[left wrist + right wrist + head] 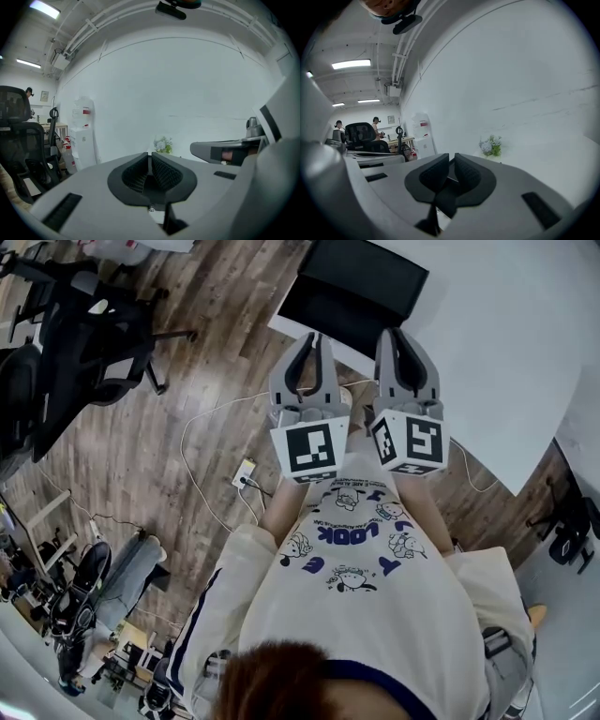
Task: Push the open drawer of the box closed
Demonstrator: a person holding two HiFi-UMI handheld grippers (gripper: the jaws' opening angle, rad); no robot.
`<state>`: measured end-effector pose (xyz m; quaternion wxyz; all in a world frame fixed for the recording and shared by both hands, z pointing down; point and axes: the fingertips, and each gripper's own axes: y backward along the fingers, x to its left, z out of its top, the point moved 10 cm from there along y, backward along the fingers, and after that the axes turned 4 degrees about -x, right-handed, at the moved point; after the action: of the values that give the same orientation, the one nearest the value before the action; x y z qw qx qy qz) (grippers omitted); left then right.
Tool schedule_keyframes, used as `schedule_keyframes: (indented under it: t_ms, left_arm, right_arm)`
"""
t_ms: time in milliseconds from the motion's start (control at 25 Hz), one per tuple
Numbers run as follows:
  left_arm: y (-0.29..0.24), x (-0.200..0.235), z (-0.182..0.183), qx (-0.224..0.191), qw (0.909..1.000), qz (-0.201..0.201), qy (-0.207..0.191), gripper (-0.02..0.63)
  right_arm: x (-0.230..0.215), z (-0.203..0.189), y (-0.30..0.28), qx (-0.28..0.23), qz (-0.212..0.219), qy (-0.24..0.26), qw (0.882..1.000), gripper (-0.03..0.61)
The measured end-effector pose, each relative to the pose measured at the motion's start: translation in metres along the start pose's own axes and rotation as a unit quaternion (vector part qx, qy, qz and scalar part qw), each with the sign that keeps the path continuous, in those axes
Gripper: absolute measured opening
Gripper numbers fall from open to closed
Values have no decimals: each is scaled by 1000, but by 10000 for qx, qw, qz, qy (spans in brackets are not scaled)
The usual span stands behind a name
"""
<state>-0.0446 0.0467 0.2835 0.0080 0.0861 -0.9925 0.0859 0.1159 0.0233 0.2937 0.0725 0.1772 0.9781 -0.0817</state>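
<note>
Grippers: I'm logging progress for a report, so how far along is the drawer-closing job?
Done: nothing visible; no box or drawer shows in any view. In hand: nothing; the left gripper and right gripper are both shut, empty, facing a white wall. Left: finding the drawer and pushing it shut.

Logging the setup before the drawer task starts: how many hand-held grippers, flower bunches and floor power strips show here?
Hand-held grippers: 2, the left hand-held gripper and the right hand-held gripper
Flower bunch: 1
Power strip: 1
Total: 4
</note>
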Motion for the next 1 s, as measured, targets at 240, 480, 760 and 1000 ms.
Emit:
schedule_keyframes:
  t_ms: [240,480,760,1000]
  left_arm:
    - [-9,5,-14,286,9996,64,-27,34]
    - [-21,9,-30,558,9984,-74,95,34]
    - [-33,13,-57,1049,9941,-255,125,34]
    - [-44,21,-86,1499,9869,-539,272,34]
  right_arm:
    - [-7,-10,-13,222,28,-99,9997,52]
    - [-11,-18,-23,371,-38,-159,9992,52]
    - [-16,-30,-35,586,-201,-153,9980,52]
    - [-21,-43,-41,683,-382,-120,9969,52]
